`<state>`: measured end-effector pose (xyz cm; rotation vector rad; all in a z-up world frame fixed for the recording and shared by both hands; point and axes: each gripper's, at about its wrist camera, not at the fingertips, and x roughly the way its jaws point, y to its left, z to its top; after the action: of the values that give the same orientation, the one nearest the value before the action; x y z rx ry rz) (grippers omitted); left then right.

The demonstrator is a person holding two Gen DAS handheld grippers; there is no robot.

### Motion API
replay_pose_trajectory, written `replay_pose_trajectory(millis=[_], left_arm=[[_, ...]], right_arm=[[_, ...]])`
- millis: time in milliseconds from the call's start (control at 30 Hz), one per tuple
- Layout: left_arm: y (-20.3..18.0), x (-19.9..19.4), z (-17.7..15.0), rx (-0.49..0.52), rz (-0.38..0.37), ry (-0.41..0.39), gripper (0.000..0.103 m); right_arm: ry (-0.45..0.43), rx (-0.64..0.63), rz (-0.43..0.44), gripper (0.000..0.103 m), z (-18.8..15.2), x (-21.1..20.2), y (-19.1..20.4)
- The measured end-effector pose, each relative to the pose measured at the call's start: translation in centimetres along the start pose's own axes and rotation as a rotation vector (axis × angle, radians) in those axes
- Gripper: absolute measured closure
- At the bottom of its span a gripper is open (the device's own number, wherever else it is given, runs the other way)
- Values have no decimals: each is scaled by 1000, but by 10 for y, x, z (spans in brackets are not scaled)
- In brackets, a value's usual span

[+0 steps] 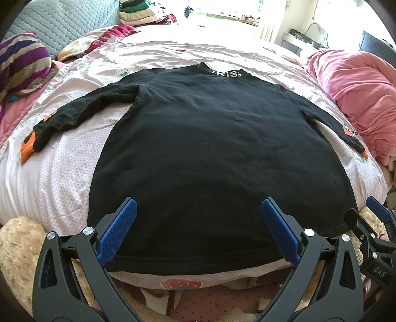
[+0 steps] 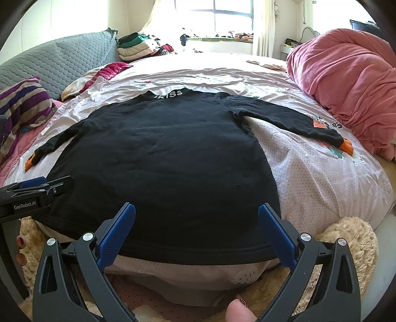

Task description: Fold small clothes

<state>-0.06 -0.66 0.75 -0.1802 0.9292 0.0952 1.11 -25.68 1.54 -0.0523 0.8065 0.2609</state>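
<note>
- The black long-sleeved shirt fills the middle of my left-wrist frame, spread flat on the bed, collar at the top, both sleeves out sideways.
- My left claw gapes wide over the hem at bottom centre, holding nothing.
- My right claw is equally wide, empty.
- A pink duvet is heaped at upper right.

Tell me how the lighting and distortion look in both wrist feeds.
Right wrist: window blown out by backlight, black shirt dark with little fold detail. Left wrist: same glare along the top, strong fisheye bulging the bed; both feeds sharp.
</note>
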Motion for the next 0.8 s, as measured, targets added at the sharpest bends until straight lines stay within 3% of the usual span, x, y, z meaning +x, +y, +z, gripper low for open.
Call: replay_pose_trajectory(millis=[800], left_arm=[[-8,17,19,9,-23,1,8]], right_arm=[[11,-24,-4,4,25,15,1]])
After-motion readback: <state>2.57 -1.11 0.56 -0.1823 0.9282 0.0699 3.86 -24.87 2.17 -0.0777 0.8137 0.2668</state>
